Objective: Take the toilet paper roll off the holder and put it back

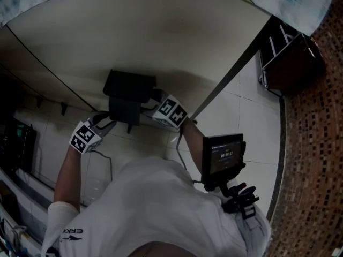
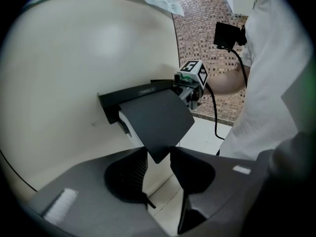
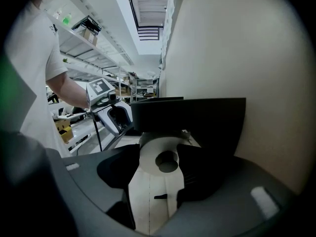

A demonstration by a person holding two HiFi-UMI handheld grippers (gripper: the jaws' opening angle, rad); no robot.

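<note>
A black wall-mounted holder [image 1: 128, 94] [image 2: 129, 98] has its flat lid [image 2: 157, 120] [image 3: 190, 113] tilted outward. The white toilet paper roll [image 3: 160, 154] sits under that lid, its core hole facing my right gripper; a sliver of the roll [image 2: 127, 125] shows below the lid in the left gripper view. My right gripper [image 3: 159, 171] [image 1: 170, 111] stands open, with the roll's end between its jaws and no firm press visible. My left gripper [image 2: 159, 163] [image 1: 87, 135] is open below the lid, whose lower corner pokes down between the jaws.
The cream wall [image 1: 161, 31] carries the holder. A small screen on a rig [image 1: 223, 154] hangs at the person's chest. A dark rack [image 1: 289, 63] stands by the mosaic-tiled wall [image 1: 316, 159]. A cable [image 2: 216, 117] trails from the right gripper. Shelving [image 3: 84, 43] fills the room behind.
</note>
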